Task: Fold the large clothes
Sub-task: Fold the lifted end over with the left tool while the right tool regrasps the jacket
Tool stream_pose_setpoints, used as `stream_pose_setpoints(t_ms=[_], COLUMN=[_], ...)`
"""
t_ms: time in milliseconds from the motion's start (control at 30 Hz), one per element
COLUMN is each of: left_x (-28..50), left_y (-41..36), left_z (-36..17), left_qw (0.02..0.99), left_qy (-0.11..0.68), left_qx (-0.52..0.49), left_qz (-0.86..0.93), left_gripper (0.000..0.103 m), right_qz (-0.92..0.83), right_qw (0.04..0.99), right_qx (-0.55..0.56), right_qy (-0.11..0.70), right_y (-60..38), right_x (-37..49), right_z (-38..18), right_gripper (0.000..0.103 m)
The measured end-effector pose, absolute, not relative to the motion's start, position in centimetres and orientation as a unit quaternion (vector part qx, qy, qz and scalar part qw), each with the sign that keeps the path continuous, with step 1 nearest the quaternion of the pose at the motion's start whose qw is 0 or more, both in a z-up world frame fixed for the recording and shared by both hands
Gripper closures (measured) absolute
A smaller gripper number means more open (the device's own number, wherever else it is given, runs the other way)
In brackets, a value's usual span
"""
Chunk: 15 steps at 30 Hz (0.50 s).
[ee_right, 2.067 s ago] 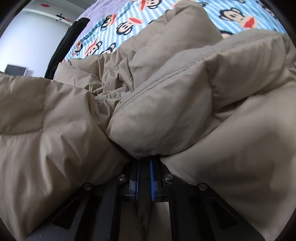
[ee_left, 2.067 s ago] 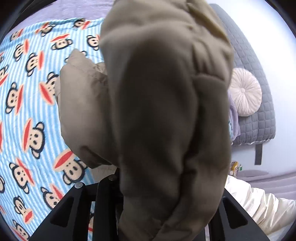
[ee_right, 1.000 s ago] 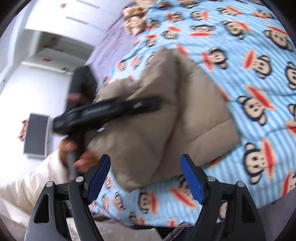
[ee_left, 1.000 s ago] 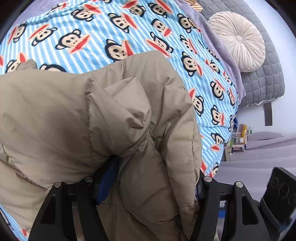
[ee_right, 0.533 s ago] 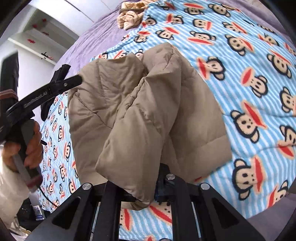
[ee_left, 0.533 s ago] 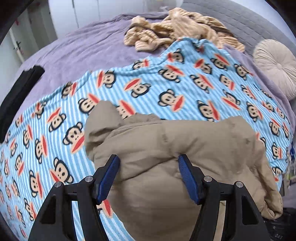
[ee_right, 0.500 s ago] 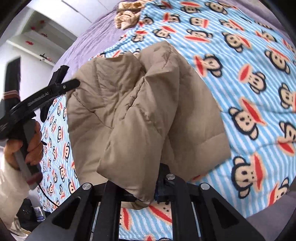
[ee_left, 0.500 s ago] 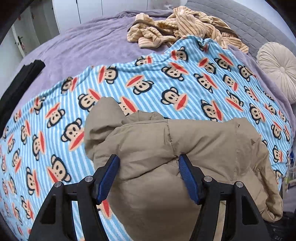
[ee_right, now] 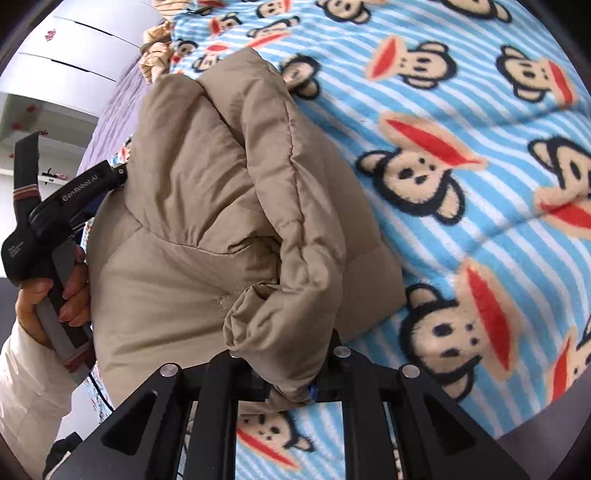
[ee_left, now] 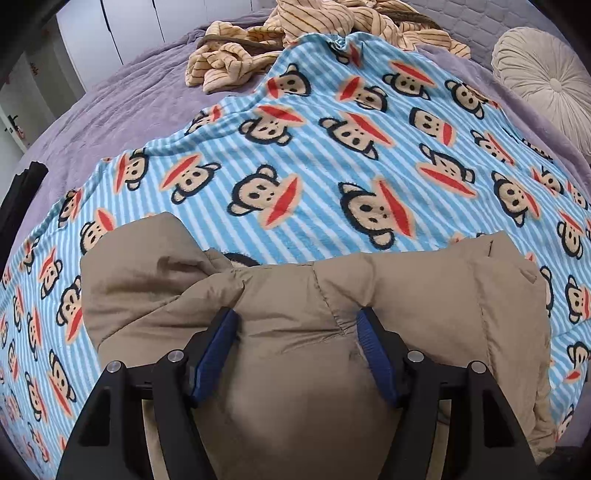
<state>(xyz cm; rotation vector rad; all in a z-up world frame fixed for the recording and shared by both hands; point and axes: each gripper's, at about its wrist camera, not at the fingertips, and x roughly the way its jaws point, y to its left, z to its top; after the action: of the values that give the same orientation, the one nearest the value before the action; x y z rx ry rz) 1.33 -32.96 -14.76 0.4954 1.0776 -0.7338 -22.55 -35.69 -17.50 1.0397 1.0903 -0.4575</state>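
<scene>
A tan puffer jacket (ee_left: 406, 295) lies bundled on the blue striped monkey blanket (ee_left: 332, 166); it also shows in the right wrist view (ee_right: 221, 206). My left gripper (ee_left: 297, 332) is open, its blue pads (ee_left: 216, 345) straddling a puffy fold of the jacket. In the right wrist view the left gripper (ee_right: 86, 186) sits at the jacket's far left side, held by a hand. My right gripper (ee_right: 286, 384) is shut on a rolled edge of the jacket near the blanket's front edge.
A striped beige garment (ee_left: 295, 33) lies crumpled at the far end of the purple bed (ee_left: 122, 99). A round cream cushion (ee_left: 546, 85) leans at the right. White cupboards (ee_right: 66, 44) stand behind. The bed's edge (ee_right: 535, 435) is close to my right gripper.
My left gripper has moved lower and closer over the jacket. My right gripper stays shut on the jacket edge and has come nearer to the blanket, with the bundle settling lower.
</scene>
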Motion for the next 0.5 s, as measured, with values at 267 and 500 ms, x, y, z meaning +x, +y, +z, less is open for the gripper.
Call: stream_pose_setpoints(t_ms=[267, 500], left_x=[1.7, 1.6], left_y=[-33.2, -33.3], left_z=[-15.6, -15.5], left_qw=[0.767, 0.768], left_qy=[0.502, 0.501], left_qx=[0.225, 0.229], left_qz=[-0.331, -0.328], left_gripper=[0.035, 0.035], right_qz=[-0.207, -0.189], right_qw=[0.714, 0.779], right_qx=[0.441, 0.36], right_qy=[0.503, 0.477], right_y=[-37.7, -38.1], right_x=[-25.2, -22.7], right_z=[-12.7, -7.0], right_gripper=[0.081, 0.08])
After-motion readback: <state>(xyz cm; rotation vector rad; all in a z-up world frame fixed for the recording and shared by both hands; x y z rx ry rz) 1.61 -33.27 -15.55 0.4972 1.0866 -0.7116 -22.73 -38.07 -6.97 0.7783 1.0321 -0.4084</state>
